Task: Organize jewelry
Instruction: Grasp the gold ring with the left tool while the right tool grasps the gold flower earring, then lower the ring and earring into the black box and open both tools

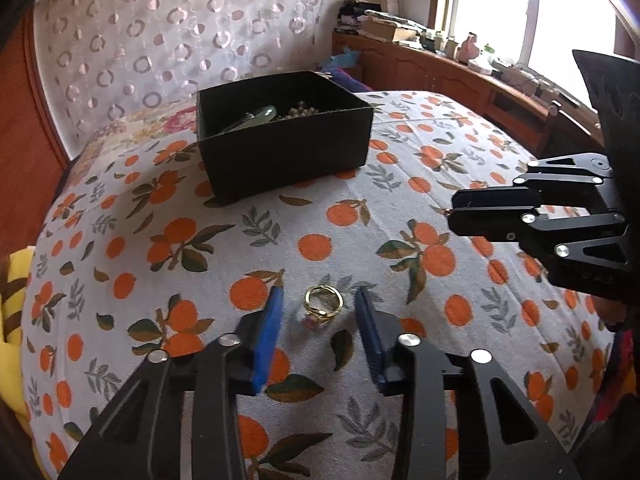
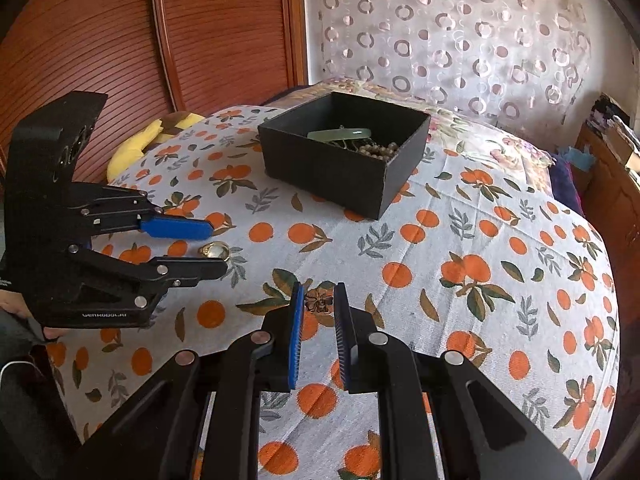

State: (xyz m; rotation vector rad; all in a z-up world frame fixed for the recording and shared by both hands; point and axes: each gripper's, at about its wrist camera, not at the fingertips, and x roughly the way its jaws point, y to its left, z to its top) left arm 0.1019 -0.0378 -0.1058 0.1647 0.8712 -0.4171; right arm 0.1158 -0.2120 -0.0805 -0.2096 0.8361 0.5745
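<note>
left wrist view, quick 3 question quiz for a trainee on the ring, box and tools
1. True or false: the gold ring lies inside the black box.
2. What brackets the ring? A) left tool B) right tool C) nothing
3. Fill in: beads and a pale green bangle sit in the ____.

Key: 1 false, it lies on the bedspread; 2 A, pads apart from it; 3 box.
</note>
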